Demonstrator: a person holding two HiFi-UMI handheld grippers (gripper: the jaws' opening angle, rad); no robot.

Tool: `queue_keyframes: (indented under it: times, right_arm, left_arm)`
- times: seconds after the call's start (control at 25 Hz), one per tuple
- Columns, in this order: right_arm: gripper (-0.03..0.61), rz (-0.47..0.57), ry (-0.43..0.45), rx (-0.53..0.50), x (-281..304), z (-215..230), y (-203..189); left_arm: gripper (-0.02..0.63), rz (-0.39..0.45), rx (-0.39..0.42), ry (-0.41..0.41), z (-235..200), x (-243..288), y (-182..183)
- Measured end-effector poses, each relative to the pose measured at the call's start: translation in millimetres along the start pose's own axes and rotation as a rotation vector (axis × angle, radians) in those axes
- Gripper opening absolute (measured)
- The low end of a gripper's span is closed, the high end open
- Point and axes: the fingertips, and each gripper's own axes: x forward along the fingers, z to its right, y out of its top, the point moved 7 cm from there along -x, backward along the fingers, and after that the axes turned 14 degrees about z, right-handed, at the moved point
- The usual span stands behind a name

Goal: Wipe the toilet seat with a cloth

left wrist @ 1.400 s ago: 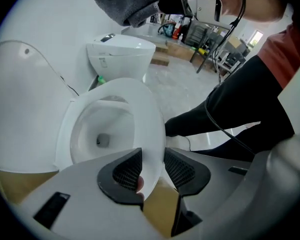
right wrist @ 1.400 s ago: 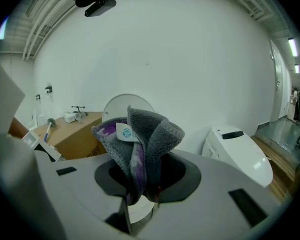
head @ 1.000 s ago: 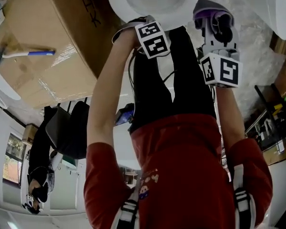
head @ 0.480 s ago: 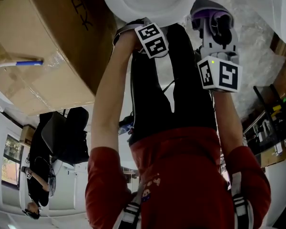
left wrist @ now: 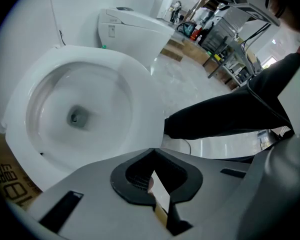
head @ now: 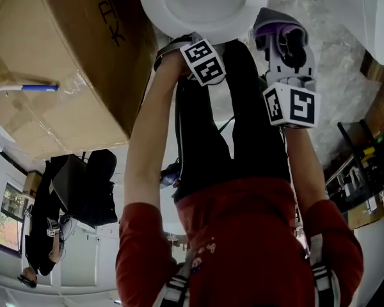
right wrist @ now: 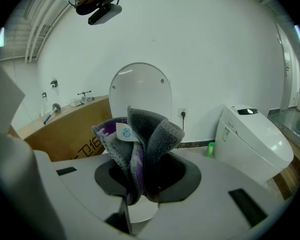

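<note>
The grey and purple terry cloth (right wrist: 140, 139) is bunched upright between the jaws of the right hand-held gripper (right wrist: 142, 186), which pinches it by its lower folds. A small white label shows on the cloth's upper left fold. In that gripper's own view the cloth rises in front of the white oval lid (right wrist: 140, 91), which stands upright against the wall. It hides the lid's lower part.

In the head view the cloth sits just beside the right edge of the toilet's front rim. Whether it touches the rim cannot be told.

The left hand-held gripper (left wrist: 152, 151) has just been closing, and its jaws are now pressed together with nothing between them. Their tips point steeply down at the near edge of the white toilet seat (left wrist: 137, 109), with the open bowl beyond them. The cloth is well apart from this gripper, on the other side of the person's dark trouser leg (left wrist: 230, 116).

A brown cardboard box (head: 70, 56) stands just beside the toilet. A second white toilet (right wrist: 255, 144) stands further along the wall, with a small green bottle (right wrist: 210, 149) at its foot.
</note>
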Motion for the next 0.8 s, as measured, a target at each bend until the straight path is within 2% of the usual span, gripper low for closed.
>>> queue_keyframes:
  times: [0.08, 0.16, 0.24, 0.32, 0.44, 0.48, 0.56, 0.6, 0.64, 0.76, 0.8]
  right_arm:
    - [0.097, -0.01, 0.018, -0.01, 3.6, 0.4, -2.2]
    - [0.097, -0.026, 0.041, -0.025, 10.6, 2.7, -5.3]
    - [0.097, -0.039, 0.066, -0.053, 22.5, 6.7, -9.1]
    - [0.097, -0.041, 0.096, -0.111, 39.0, 11.3, -12.7]
    - [0.097, -0.043, 0.152, -0.236, 70.3, 16.8, -17.6]
    - [0.097, -0.048, 0.167, -0.277, 82.2, 18.6, -18.8]
    - [0.097, -0.067, 0.192, -0.365, 108.4, 22.3, -21.3]
    - [0.097, -0.085, 0.202, -0.419, 122.5, 24.2, -23.4]
    - [0.097, -0.107, 0.213, -0.48, 136.9, 26.4, -26.4]
    - [0.097, -0.183, 0.239, -0.682, 180.0, 34.5, -39.7]
    - [0.097, -0.206, 0.249, -0.753, 194.4, 36.4, -43.8]
  left_arm:
    - [0.014, 0.038, -0.037, 0.021, 0.6, -1.8, -2.3]
    - [0.014, 0.117, -0.086, 0.059, 2.2, -6.4, -6.1]
    - [0.014, 0.251, -0.167, 0.119, 0.8, -18.3, -5.9]
    - [0.014, 0.411, -0.283, 0.204, -4.8, -37.8, -1.0]
    - [0.014, 0.663, -0.405, 0.391, -17.3, -80.4, 9.3]
    - [0.014, 0.761, -0.408, 0.47, -21.6, -99.3, 14.6]
    - [0.014, 0.921, -0.327, 0.647, -29.0, -140.6, 27.1]
    - [0.014, 0.957, -0.278, 0.732, -30.4, -158.8, 31.1]
    - [0.014, 0.978, -0.268, 0.805, -29.5, -172.6, 32.3]
    - [0.014, 1.109, -0.442, 0.953, -24.1, -191.9, 29.9]
    - [0.014, 1.141, -0.462, 0.974, -25.1, -195.3, 30.7]
